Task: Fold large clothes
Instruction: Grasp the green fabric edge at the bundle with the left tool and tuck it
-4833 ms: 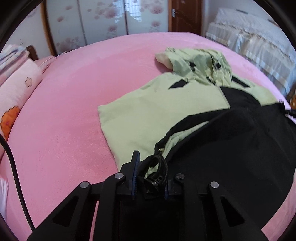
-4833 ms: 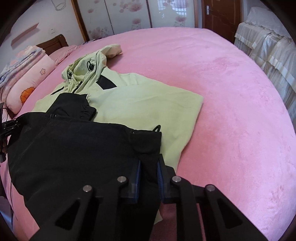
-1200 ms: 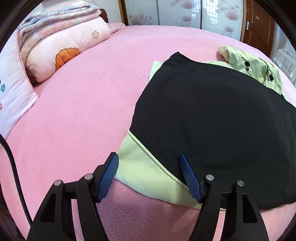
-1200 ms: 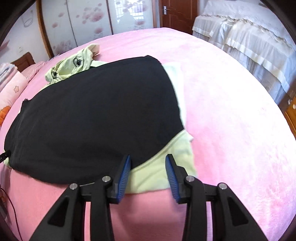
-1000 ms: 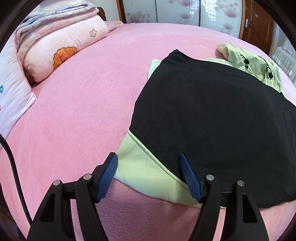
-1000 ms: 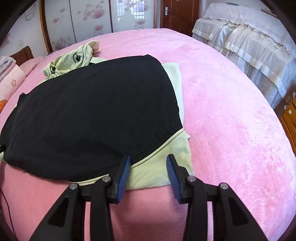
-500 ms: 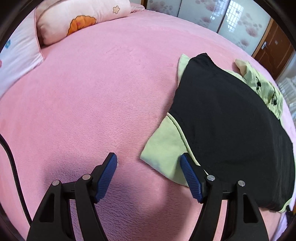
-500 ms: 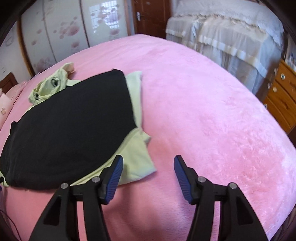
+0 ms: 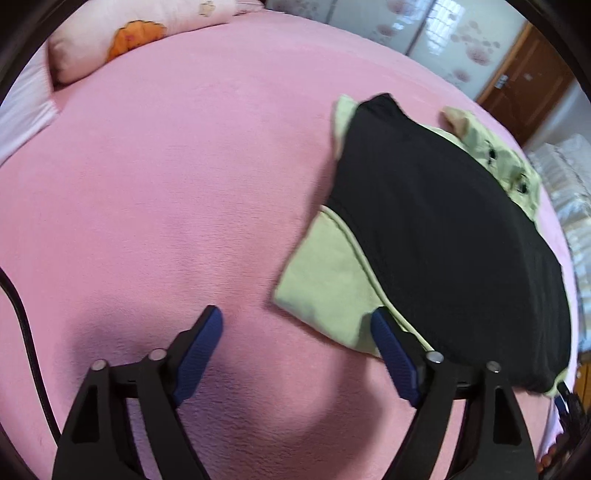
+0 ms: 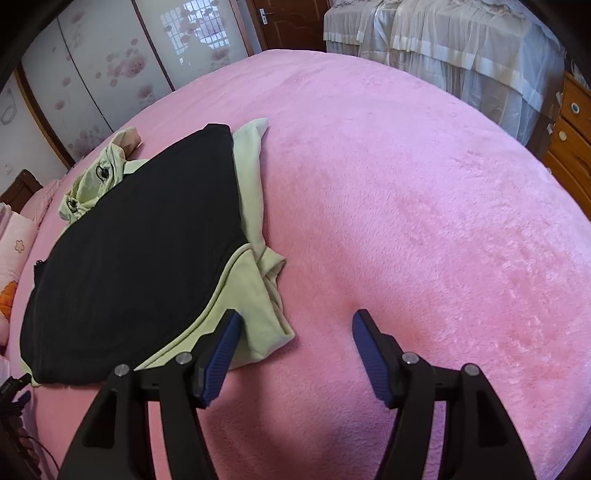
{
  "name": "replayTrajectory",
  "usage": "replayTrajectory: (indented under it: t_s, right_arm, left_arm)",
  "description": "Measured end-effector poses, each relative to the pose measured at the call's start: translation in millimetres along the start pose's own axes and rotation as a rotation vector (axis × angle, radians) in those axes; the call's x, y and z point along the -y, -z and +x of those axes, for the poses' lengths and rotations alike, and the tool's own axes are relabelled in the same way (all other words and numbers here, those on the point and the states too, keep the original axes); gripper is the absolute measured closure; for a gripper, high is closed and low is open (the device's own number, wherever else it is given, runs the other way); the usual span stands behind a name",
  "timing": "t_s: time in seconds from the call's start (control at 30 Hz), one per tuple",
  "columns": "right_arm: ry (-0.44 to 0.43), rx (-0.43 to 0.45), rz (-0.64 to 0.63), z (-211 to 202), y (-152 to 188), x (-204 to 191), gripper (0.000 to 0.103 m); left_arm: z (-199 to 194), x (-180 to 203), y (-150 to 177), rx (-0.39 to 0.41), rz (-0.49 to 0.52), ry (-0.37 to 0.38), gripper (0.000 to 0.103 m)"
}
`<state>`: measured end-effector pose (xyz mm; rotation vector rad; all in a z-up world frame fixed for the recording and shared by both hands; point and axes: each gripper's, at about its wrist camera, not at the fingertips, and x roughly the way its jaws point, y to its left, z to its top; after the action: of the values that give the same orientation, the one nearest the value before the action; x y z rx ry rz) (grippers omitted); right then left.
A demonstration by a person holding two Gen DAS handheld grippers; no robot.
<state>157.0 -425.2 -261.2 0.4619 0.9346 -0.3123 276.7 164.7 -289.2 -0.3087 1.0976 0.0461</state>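
— So where does the garment lie?

— Folded on the pink bedspread (image 9: 155, 192): a pale green hooded jacket (image 9: 325, 280) with its black half (image 9: 436, 229) laid over the top, green edges showing along the near hem and the far corner. Its hood (image 9: 495, 155) pokes out at the far right in the left wrist view; in the right wrist view the same hood (image 10: 99, 173) sits at the far left, and the jacket (image 10: 255, 306) fills the left of the bed.

— And the grippers?

— Both released. The left gripper (image 9: 295, 350) hovers over bare bedspread just left of the jacket's near green corner; its jaws have just been opening, wide apart, with only a sliver of that corner reaching in by the right blue pad (image 9: 391, 350). The right gripper (image 10: 295, 350) stands just right of the jacket's other near corner, its jaws also just opening, its left pad (image 10: 221, 350) overlapping the green hem in the picture, pink bedspread (image 10: 424, 206) between the fingers. Neither grips cloth.

— Anything else in shot?

— A pink pillow (image 9: 122, 33) with an orange flower at the far left, a wooden door (image 9: 524, 85) and flowered wardrobe panels (image 10: 110, 74) behind, pale draped fabric (image 10: 443, 48) at the far right, a wooden drawer unit (image 10: 572, 140) beside it
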Motion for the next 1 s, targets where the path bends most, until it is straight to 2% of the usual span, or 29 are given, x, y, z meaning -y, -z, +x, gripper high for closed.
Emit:
replayTrajectory:
  t_s: [0.1, 0.2, 0.3, 0.33, 0.37, 0.4, 0.43, 0.5, 0.67, 0.87, 1.0]
  right_arm:
    - [-0.073, -0.017, -0.010, 5.1, 0.1, -3.0, 0.039]
    - [-0.099, -0.028, -0.053, 14.0, 0.5, -15.1, 0.040]
    - [-0.129, -0.033, -0.071, 22.5, -1.3, -25.1, 0.047]
    - [-0.131, -0.037, -0.072, 24.9, -2.5, -27.3, 0.056]
    - [-0.141, -0.044, -0.072, 26.5, -4.0, -29.0, 0.068]
    - [-0.148, -0.048, -0.065, 26.7, -5.3, -29.4, 0.074]
    - [-0.156, -0.053, -0.053, 26.1, -6.5, -28.8, 0.086]
    - [-0.176, -0.055, -0.033, 22.9, -7.9, -26.7, 0.090]
    - [-0.133, -0.005, -0.083, -2.2, -6.0, -35.9, 0.096]
    - [-0.117, 0.023, -0.118, -38.9, -9.9, -44.8, 0.097]
    - [-0.103, 0.015, -0.136, -60.4, -8.3, -47.4, 0.097]
  left_arm:
    - [7.6, 5.7, 0.4, 0.006, 0.043, 0.019, 0.016]
    - [14.1, 8.0, -1.9, 0.019, 0.062, 0.039, 0.011]
    - [20.9, 9.5, -6.8, 0.037, 0.055, 0.051, 0.010]
    - [22.2, 12.3, -8.4, 0.045, 0.058, 0.045, 0.011]
    - [21.0, 14.6, -9.1, 0.064, 0.061, 0.052, 0.029]
    - [19.2, 16.4, -10.5, 0.076, 0.053, 0.086, 0.079]
    - [20.6, 17.3, -12.7, 0.052, 0.026, 0.115, 0.089]
    - [18.5, 19.4, -15.2, 0.055, -0.024, 0.097, 0.092]
    - [-5.2, 42.5, -12.8, 0.111, 0.008, -0.039, 0.096]
    - [-47.2, 50.0, -17.0, 0.128, 0.025, -0.060, 0.097]
    - [-68.4, 48.1, -13.7, 0.107, 0.041, -0.057, 0.097]
